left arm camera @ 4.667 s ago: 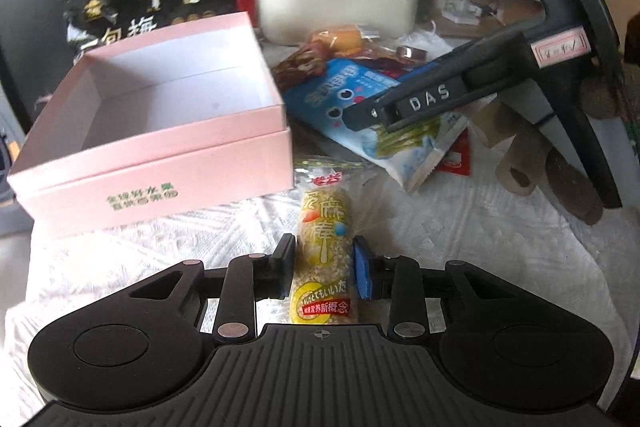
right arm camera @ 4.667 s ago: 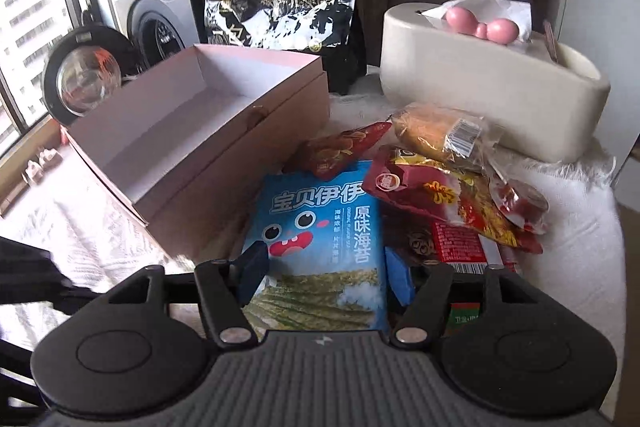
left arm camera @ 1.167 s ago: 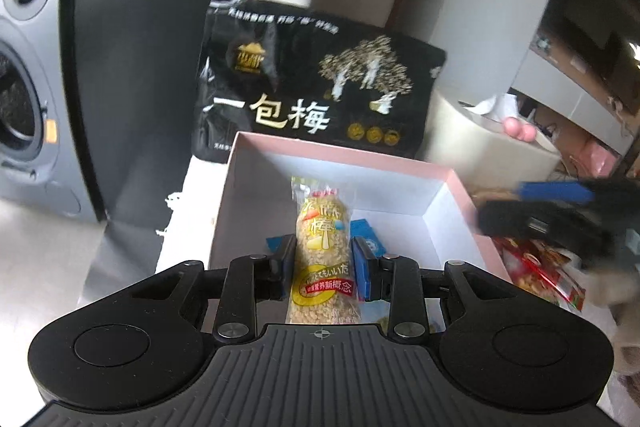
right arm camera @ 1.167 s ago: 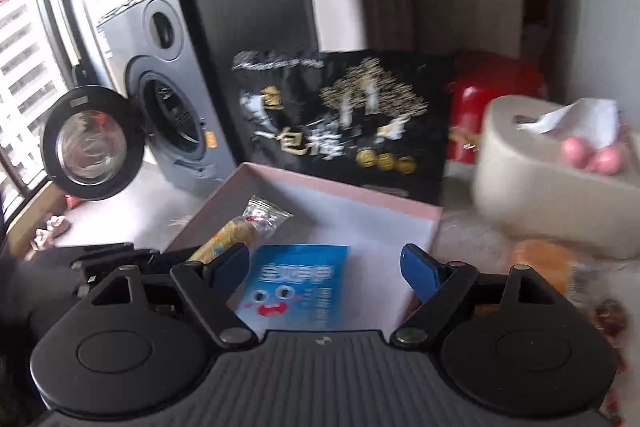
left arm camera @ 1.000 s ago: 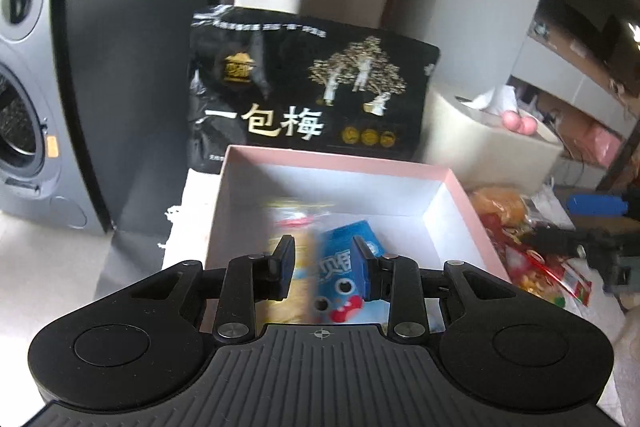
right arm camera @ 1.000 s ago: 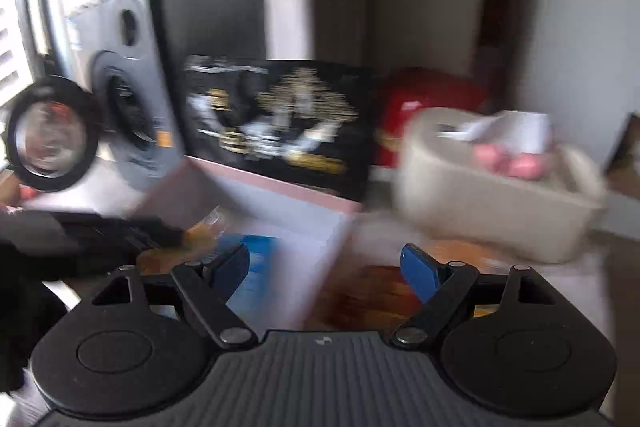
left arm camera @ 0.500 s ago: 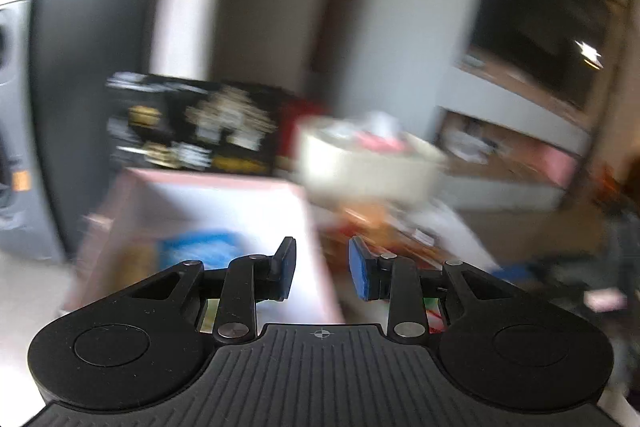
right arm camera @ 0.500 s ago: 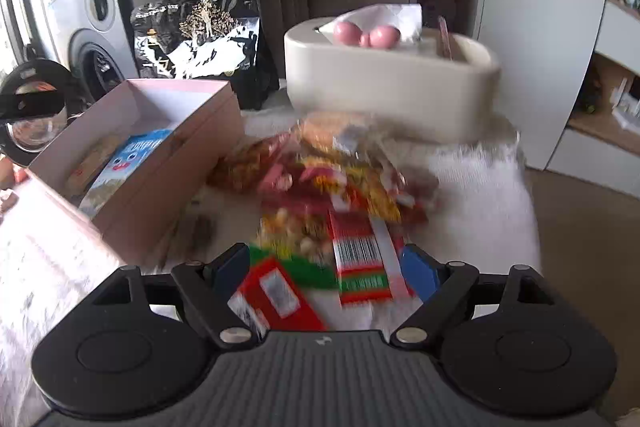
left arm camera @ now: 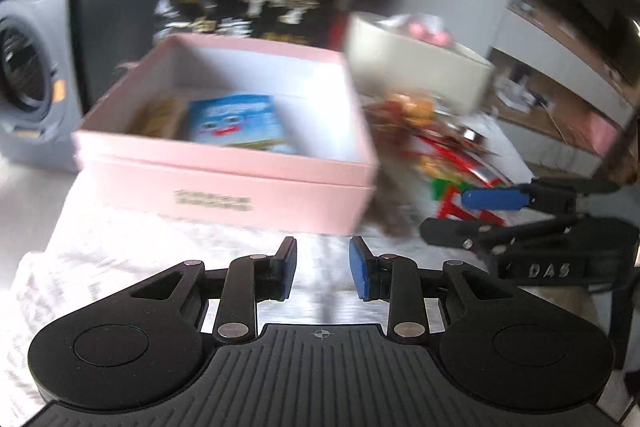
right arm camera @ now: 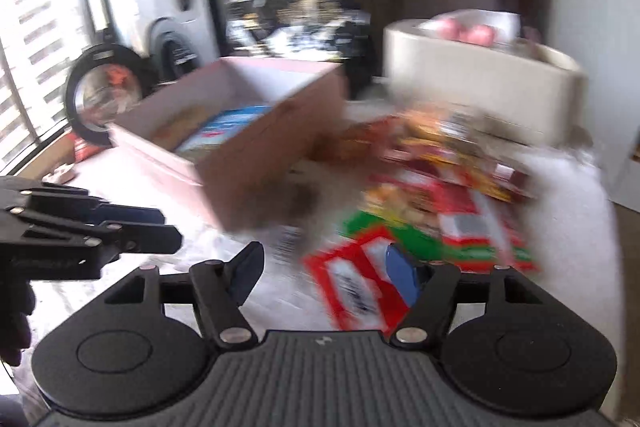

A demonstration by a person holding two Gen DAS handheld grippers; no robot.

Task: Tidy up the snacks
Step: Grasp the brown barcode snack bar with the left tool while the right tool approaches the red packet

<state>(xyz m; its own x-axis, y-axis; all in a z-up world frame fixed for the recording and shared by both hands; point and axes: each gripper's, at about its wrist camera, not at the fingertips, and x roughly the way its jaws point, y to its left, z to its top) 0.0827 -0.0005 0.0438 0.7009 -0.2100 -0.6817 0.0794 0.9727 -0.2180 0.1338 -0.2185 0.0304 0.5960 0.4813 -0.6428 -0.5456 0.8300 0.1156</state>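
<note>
At lower centre my right gripper (right arm camera: 320,273) gapes empty; I should straddle the red packet (right arm camera: 356,287) squarely.

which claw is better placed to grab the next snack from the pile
Probably the right claw: it is open with the red snack packet between its fingers, while the empty left claw faces the pink box, away from the pile.

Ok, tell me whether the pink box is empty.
Not empty. The pink box is open-topped and holds a blue snack packet and a yellowish one.
</note>
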